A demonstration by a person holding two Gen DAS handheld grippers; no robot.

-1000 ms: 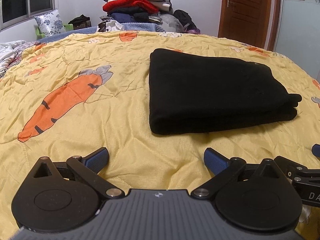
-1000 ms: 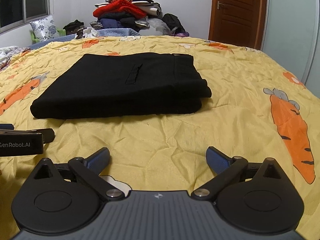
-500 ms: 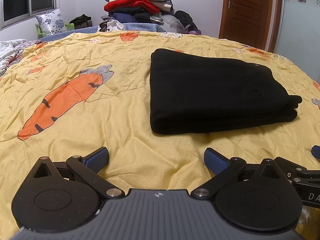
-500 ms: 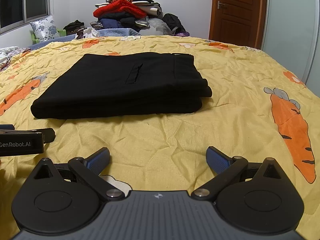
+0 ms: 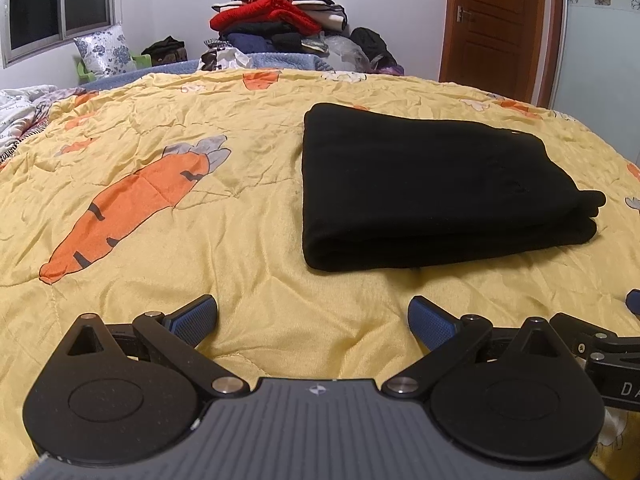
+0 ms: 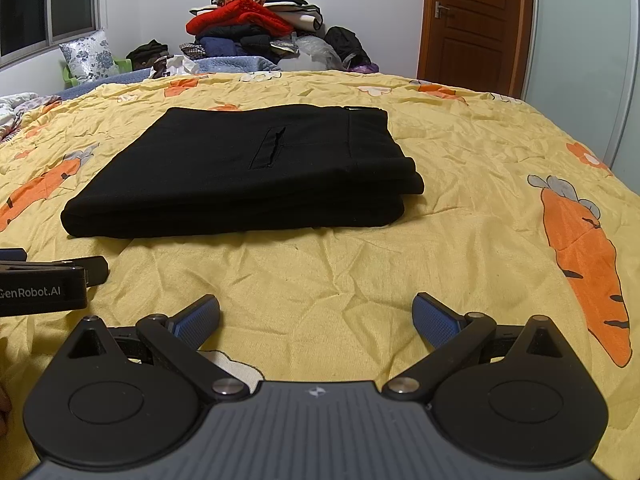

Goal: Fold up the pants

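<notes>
The black pants (image 5: 424, 188) lie folded into a flat rectangular stack on the yellow carrot-print quilt (image 5: 168, 248); in the right wrist view the pants (image 6: 248, 172) show a back pocket slit on top. My left gripper (image 5: 313, 316) is open and empty, a short way in front of the stack's left corner. My right gripper (image 6: 316, 318) is open and empty, in front of the stack's right half. Neither touches the pants. The left gripper's body (image 6: 44, 284) shows at the left edge of the right wrist view.
A tall pile of clothes (image 5: 280, 20) stands beyond the far edge of the bed. A patterned pillow (image 5: 105, 54) sits under the window at the far left. A brown door (image 5: 498, 24) is at the far right.
Both grippers have stayed open and almost still; the view has shifted only slightly. The pants have not moved.
</notes>
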